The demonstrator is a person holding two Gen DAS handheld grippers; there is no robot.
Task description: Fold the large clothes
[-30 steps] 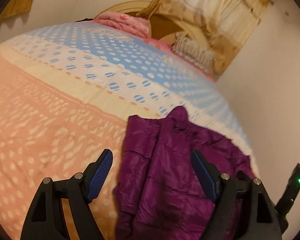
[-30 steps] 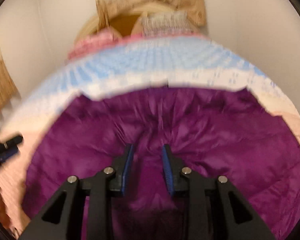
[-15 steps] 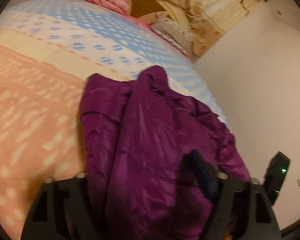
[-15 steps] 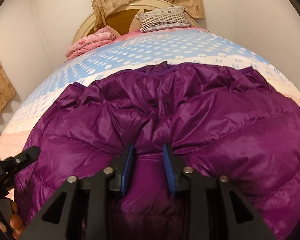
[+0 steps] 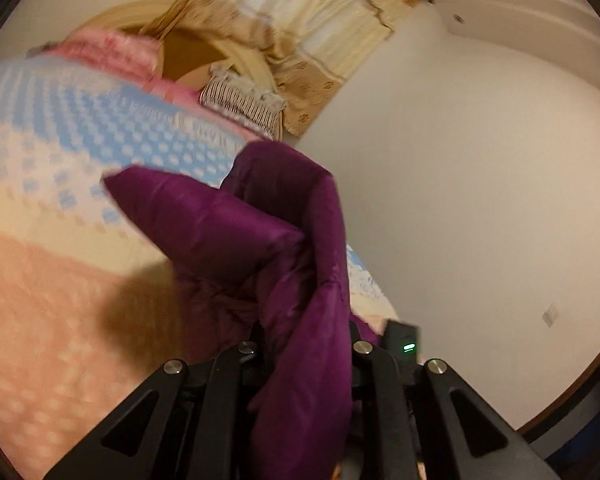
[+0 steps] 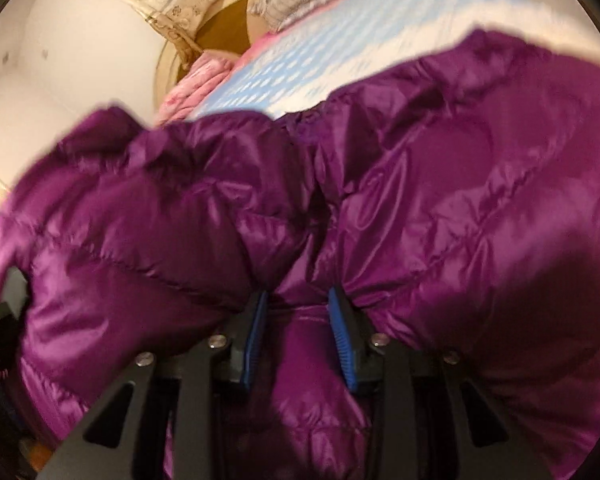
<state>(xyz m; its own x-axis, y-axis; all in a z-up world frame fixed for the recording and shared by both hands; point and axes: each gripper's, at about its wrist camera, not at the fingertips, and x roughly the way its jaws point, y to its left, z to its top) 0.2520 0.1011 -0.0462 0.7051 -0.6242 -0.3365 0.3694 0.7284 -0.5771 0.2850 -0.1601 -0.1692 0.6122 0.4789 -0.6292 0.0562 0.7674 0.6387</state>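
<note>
Purple, shiny and quilted, the down jacket (image 6: 440, 208) lies on the bed (image 5: 40, 280), bunched toward the near edge of the patterned bedspread with the blue-dotted band beyond it, and it is now held at two places. The main change is on the left: a second ago the left gripper (image 5: 304, 360) stood wide open over the jacket's side edge with cloth merely lying between its fingers, and its fingers have just been closing, so that now they sit nearly together with a thick fold of purple fabric pinched between them. That fold rises out of the grip and stands clear of the bedspread, throwing a dark shadow on the peach part of the cover, where earlier this side of the jacket lay flat. The right gripper (image 6: 298, 340) is as it was, its blue fingers (image 6: 256, 340) only partly apart and pressed on a gathered ridge of the jacket near its middle, the puffed panels bulging to either side. With both grips made and the left side coming up, the fold itself seems to be starting; the likely next need is to carry the lifted side across the body. The slippery shell may slide out of the left grip.
</note>
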